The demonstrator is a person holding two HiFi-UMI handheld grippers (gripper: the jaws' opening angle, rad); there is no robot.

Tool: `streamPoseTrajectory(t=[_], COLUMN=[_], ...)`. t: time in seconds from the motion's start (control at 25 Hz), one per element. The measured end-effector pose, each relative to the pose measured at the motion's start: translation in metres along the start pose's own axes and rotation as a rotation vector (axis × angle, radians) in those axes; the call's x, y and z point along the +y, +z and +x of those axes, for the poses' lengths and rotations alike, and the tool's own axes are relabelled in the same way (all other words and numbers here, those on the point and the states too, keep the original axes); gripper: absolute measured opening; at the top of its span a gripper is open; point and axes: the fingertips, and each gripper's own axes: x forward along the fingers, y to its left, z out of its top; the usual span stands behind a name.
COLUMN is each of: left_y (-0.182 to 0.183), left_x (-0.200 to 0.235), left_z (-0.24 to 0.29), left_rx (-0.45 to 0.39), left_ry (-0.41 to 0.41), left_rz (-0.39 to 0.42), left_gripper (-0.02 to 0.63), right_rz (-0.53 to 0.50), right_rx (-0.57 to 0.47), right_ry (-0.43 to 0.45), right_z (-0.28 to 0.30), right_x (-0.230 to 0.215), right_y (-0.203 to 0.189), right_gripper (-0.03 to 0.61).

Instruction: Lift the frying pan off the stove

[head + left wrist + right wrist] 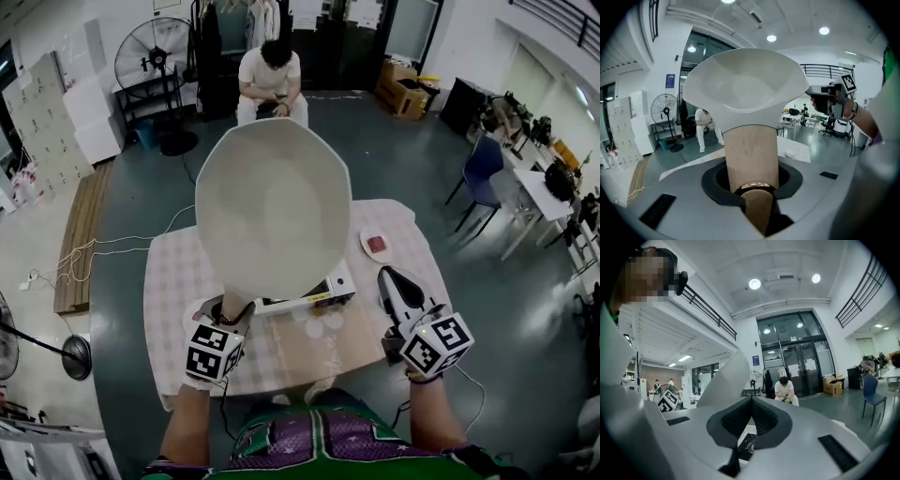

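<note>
left tool (pixel 223 317) is clamped on the wooden handle (pixel 751 154); the pan (pixel 272 211) hangs clear above the stove (pixel 323 291). grip firmly and steady the wrist so the pan sits level. right tool (pixel 396 281) is closed and empty, beside the stove.

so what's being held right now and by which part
The left gripper holds the white frying pan by its wooden handle, near the handle's end. The right gripper is shut on nothing.

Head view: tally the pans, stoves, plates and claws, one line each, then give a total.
frying pan: 1
stove: 1
small plate: 1
claws: 2 (left claw, right claw)
Total: 5
</note>
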Motion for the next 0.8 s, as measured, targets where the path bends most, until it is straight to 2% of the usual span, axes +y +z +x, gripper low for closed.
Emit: streamPoseTrajectory(t=[0.12,0.28,0.44,0.68,0.8], left_y=[0.033,0.073,0.102,0.138,0.146], left_x=[-0.015,-0.031,-0.05,-0.072,-0.081], left_z=[-0.018,-0.035,-0.05,-0.071,-0.082], left_rx=[-0.058,-0.139,-0.187,-0.261,-0.287], left_ry=[0.036,0.091,0.185,0.307,0.367], left_rz=[0.018,0.019,0.006,-0.024,-0.046], left_gripper=[0.132,0.132,0.132,0.132,0.132], right_rz=[0.01,-0.023,-0.065,-0.111,-0.1], right_rx=[-0.001,-0.039,-0.064,-0.106,-0.119], right_ry=[-0.002,0.043,0.082,0.038,0.031], right_z=[-0.009,-0.012,-0.026,-0.055,-0.07], right_x=[-0.007,-0.017,-0.033,-0.079,-0.097], right_y=[0.011,0.032,0.051,0.078,0.085], right_gripper=[0.008,0.008,0.008,0.006,0.006])
